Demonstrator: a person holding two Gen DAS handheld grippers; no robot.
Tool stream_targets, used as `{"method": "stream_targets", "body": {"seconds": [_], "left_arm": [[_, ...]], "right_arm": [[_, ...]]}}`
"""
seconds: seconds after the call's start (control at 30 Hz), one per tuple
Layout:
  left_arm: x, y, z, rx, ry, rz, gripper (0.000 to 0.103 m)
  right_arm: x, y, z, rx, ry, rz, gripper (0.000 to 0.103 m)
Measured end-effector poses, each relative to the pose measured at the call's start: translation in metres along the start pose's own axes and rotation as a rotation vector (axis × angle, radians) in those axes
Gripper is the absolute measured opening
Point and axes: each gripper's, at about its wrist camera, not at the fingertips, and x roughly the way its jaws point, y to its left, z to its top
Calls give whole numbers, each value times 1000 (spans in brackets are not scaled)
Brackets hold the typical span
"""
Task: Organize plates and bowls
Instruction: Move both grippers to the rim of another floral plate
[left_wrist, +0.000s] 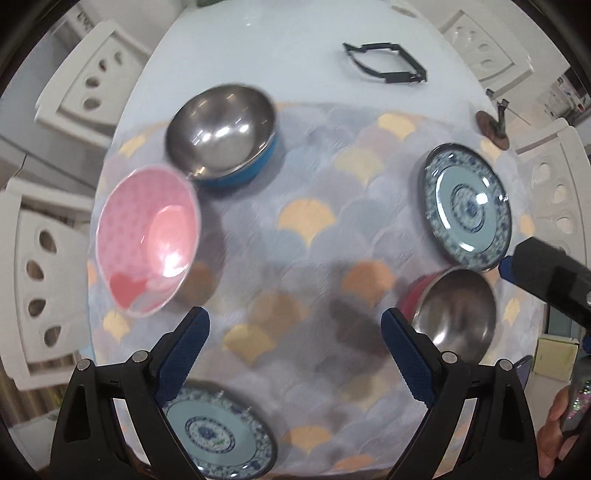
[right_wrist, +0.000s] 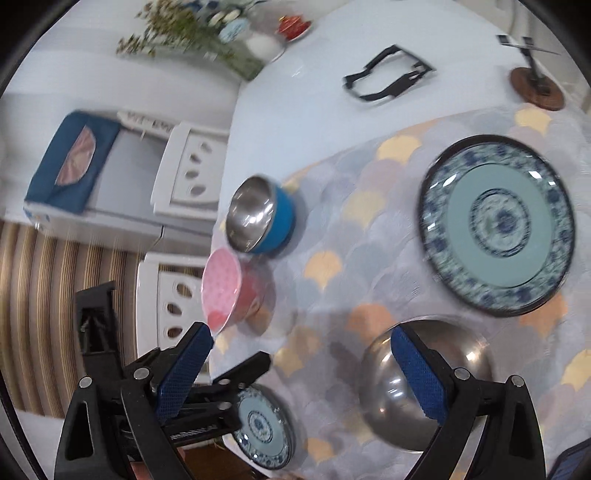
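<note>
Left wrist view is showing the left hand-held gripper (left_wrist: 295, 354) hovering over the worktop (left_wrist: 295, 66), jaws standing wide apart and holding nothing.

- Steel bowl with a blue outer shell (left_wrist: 221, 133): sitting towards the worktop's far left, on the scale-patterned pastel mat (left_wrist: 306, 229).
- Pink patterned bowl with a pale rim (left_wrist: 147, 236): lying just beside the blue-shelled bowl, nearer the left edge; whether the rims are touching cannot be told.
- Blue-and-white patterned plate with a dark rim (left_wrist: 467, 206): resting near the right edge.
- Steel bowl with a red outer shell (left_wrist: 452, 314): standing just nearer than that plate, close to its rim.
- Second, smaller-looking blue-and-white patterned plate (left_wrist: 221, 432): lying at the near edge, partly behind the left finger.
- Black folding wire frame (left_wrist: 384, 64): lying on the bare far part of the worktop.
- Round brown wooden stand with a dark post (left_wrist: 495, 127): standing at the far right edge.
- White cut-out chairs (left_wrist: 37, 273): ringing the worktop.

Right wrist view is showing the right hand-held gripper (right_wrist: 306, 373) likewise spread wide and gripping nothing, its right finger (right_wrist: 417, 373) hanging over the red-shelled bowl.
</note>
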Motion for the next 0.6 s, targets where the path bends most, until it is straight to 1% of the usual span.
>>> {"method": "stream_targets", "body": {"seconds": [0.13,0.33,0.6], "left_arm": [[4,-14,12,25,-5,-2,94],[16,-32,27,49,3,-8,94],[45,-50,38,78,60,-18,94]], "right_arm": [[-6,-29,10,67,-18,-13,98],[-13,-67,15,170,-49,-48,98],[-25,-107,17,274,-92,-94,98]]}}
